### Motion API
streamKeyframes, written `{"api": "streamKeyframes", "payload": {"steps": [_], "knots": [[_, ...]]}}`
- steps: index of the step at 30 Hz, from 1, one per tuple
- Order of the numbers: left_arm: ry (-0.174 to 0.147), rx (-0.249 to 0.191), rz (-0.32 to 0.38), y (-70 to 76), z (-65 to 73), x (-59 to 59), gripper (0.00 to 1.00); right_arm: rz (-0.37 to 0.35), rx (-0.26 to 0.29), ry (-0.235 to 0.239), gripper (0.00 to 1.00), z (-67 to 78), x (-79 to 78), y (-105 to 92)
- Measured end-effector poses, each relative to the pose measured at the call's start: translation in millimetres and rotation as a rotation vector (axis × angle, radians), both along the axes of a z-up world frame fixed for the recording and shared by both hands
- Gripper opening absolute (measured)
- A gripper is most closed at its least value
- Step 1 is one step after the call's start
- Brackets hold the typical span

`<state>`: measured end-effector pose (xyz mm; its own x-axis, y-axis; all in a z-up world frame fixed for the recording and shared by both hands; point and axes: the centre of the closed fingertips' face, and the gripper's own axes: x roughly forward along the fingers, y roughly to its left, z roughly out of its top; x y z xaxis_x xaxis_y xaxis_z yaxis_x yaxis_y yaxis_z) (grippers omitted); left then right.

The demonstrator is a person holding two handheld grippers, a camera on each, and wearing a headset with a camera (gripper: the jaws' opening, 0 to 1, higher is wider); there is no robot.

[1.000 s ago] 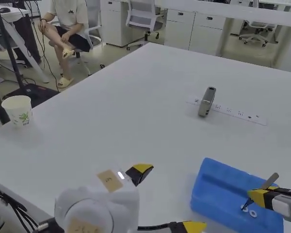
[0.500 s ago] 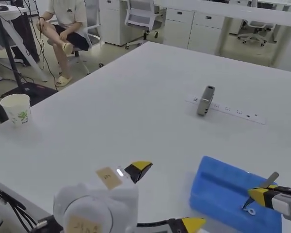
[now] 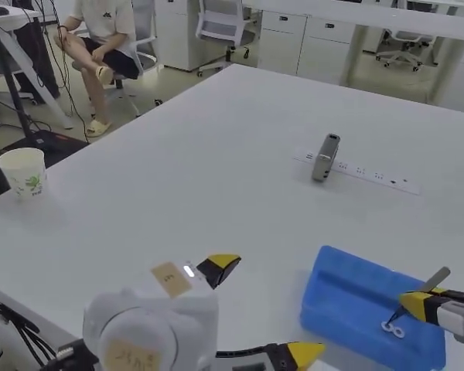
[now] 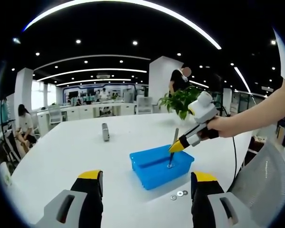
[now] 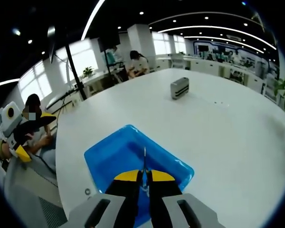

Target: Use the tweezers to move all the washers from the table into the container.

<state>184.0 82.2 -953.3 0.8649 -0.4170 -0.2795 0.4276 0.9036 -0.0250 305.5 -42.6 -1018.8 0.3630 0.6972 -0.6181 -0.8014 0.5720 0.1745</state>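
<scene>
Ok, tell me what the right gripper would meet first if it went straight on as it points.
The right gripper, shut on the tweezers, points down into the blue container. Straight on, the tweezers' tips would probably meet the container's floor first, though depth is hard to judge.

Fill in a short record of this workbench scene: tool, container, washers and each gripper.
Right gripper: shut on tweezers
Tweezers tip: over blue container, washer at it
Left gripper: open, holding nothing
Loose washers: a few on table beside container
Other items: power strip, paper cup
</scene>
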Motion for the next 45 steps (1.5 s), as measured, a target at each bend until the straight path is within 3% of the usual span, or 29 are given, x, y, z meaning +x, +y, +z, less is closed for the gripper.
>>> {"api": "streamKeyframes", "payload": {"steps": [10, 25, 32, 41, 45], "knots": [[0.002, 0.002, 0.002, 0.9, -0.7, 0.7, 0.76, 0.019, -0.025, 0.006, 0.03, -9.4, -1.5, 6.0], [0.005, 0.006, 0.0, 0.5, -1.7, 0.4, 0.76, 0.018, -0.002, 0.013, 0.03, -7.7, -2.9, 13.9], [0.003, 0.003, -0.001, 0.3, -1.0, 0.1, 0.76, 0.019, 0.018, -0.004, 0.03, 4.6, -10.5, 8.0], [0.008, 0.009, -0.006, -0.5, -2.3, -0.3, 0.75, 0.028, 0.122, -0.051, 0.03, 41.4, -29.1, 10.0], [0.012, 0.011, -0.011, -1.6, -3.1, -0.8, 0.75, 0.041, 0.15, -0.052, 0.03, 48.9, -41.2, 11.9]]}}
